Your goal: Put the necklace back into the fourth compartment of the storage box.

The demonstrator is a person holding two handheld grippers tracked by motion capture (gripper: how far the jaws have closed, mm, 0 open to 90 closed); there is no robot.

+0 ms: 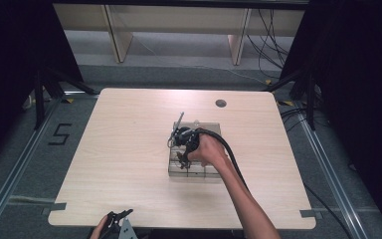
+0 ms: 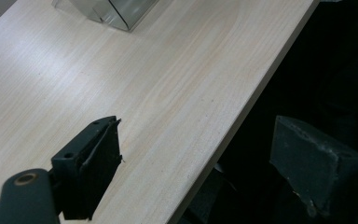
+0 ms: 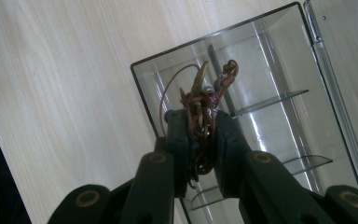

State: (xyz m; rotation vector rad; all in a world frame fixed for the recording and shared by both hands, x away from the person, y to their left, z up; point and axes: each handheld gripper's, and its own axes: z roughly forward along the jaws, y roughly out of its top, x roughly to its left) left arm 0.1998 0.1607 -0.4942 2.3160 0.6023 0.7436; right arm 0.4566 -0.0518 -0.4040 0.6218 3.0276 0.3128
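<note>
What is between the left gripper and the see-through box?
Nothing but bare wooden table. In the high view the left gripper waits at the near edge, and the clear box sits mid-table, with plain tabletop between them.

The lower part of the tangled brown cord (image 3: 200,107) is hidden between the closed jaws of the right gripper (image 3: 200,140); what the tangle consists of cannot be told. The clear plastic box (image 3: 270,93) is cut off at the right and lower edges. In the high view, the left gripper (image 1: 117,221) is cropped by the bottom edge, and the box's contents are masked by the hand (image 1: 210,152).
</note>
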